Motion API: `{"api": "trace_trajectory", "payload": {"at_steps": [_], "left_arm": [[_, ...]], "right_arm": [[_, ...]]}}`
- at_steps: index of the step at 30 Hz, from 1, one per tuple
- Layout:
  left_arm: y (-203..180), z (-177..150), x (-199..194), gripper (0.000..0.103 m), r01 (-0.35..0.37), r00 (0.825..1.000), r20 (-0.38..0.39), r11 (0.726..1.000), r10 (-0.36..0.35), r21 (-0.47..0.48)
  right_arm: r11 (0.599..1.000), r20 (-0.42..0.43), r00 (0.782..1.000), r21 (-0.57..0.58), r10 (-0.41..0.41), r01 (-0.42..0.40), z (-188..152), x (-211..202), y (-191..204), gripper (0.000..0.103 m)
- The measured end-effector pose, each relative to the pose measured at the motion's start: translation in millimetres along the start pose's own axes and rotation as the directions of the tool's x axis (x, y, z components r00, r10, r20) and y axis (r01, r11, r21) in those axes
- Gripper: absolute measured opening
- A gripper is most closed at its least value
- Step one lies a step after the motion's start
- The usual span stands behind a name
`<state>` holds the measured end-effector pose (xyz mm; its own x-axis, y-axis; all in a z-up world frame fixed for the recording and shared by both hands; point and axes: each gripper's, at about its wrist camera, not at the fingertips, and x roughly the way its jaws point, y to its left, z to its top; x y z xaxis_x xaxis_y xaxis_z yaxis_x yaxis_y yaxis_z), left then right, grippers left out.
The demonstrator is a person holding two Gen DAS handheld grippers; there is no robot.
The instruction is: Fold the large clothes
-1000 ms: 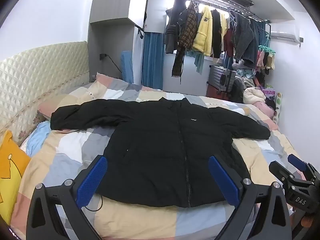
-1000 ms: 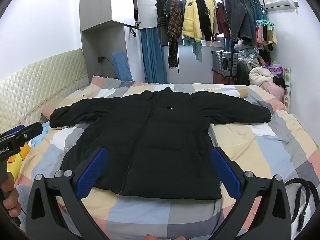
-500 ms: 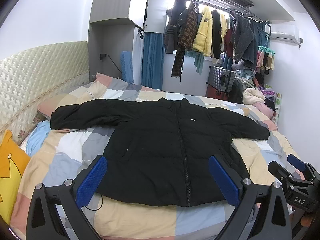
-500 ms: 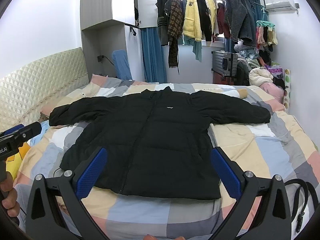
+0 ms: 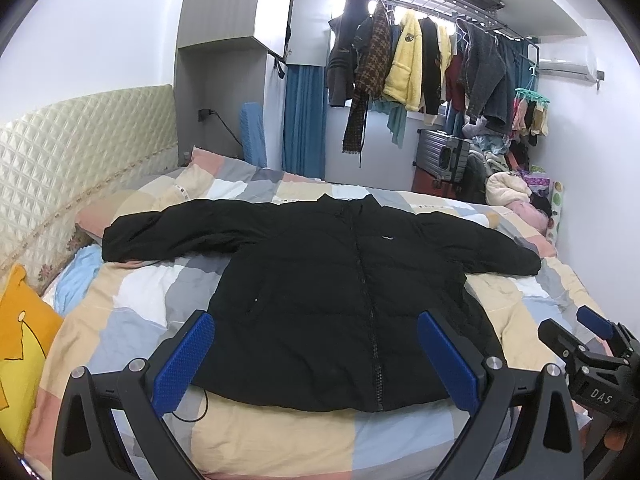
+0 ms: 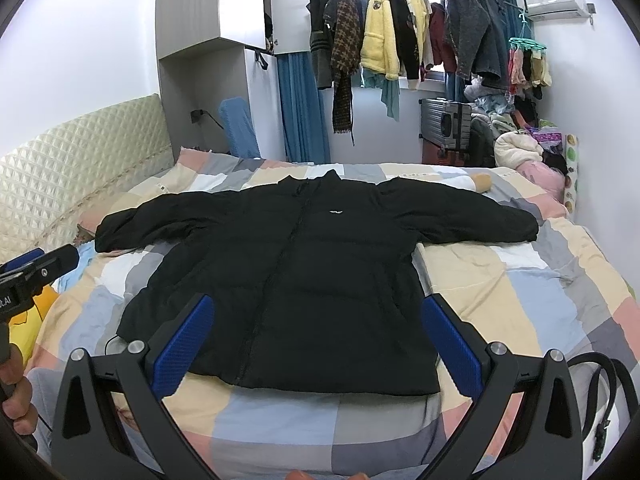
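A large black puffer jacket (image 5: 340, 292) lies flat, front up and zipped, on the bed with both sleeves spread out sideways. It also shows in the right wrist view (image 6: 304, 276). My left gripper (image 5: 316, 360) is open and empty, held above the jacket's hem near the bed's front edge. My right gripper (image 6: 320, 344) is open and empty, also above the hem. The right gripper shows at the right edge of the left wrist view (image 5: 588, 348); the left gripper shows at the left edge of the right wrist view (image 6: 36, 272).
The bed has a patchwork quilt (image 6: 520, 280) and a padded headboard (image 5: 60, 168) on the left. A yellow pillow (image 5: 20, 344) lies at the left. A black strap (image 6: 600, 392) lies at the right front. Clothes hang on a rack (image 5: 420, 64) beyond the bed.
Both grippers have drifted very slightly; the jacket has not moved and both grippers stay open.
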<state>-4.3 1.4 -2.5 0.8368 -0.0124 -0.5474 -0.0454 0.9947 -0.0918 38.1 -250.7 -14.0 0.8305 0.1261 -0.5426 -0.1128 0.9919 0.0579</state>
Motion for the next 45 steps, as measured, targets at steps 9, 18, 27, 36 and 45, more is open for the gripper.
{"api": "trace_trajectory", "payload": {"at_steps": [9,18,27,36,45], "left_arm": [[-0.7,-2.0,0.9,0.103,0.005,1.0,-0.002,1.0,-0.005,-0.001],[-0.9,-0.8,-1.5,0.103,0.018,1.0,-0.002,1.0,-0.018,0.003],[-0.6,0.1,-5.4,0.103,0.029,1.0,0.006,1.0,-0.029,-0.001],[-1.0,-0.4,-6.8,0.103,0.038,0.999,0.002,0.999,-0.038,0.0],[1.5,-1.8,-7.2,0.103,0.067,0.998,0.002,0.998,-0.067,-0.006]], "right_arm": [[1.0,-0.006,1.0,-0.002,-0.005,0.005,-0.5,-0.5,0.2,0.103],[1.0,-0.006,1.0,0.0,-0.007,0.007,0.6,-1.1,0.4,0.103],[1.0,0.0,1.0,0.004,0.008,-0.008,1.4,-3.6,0.1,0.103],[1.0,-0.001,1.0,0.011,0.006,-0.006,1.8,-7.3,-1.8,0.103],[0.999,-0.001,0.999,0.016,0.039,-0.039,1.8,-8.6,-0.6,0.103]]}}
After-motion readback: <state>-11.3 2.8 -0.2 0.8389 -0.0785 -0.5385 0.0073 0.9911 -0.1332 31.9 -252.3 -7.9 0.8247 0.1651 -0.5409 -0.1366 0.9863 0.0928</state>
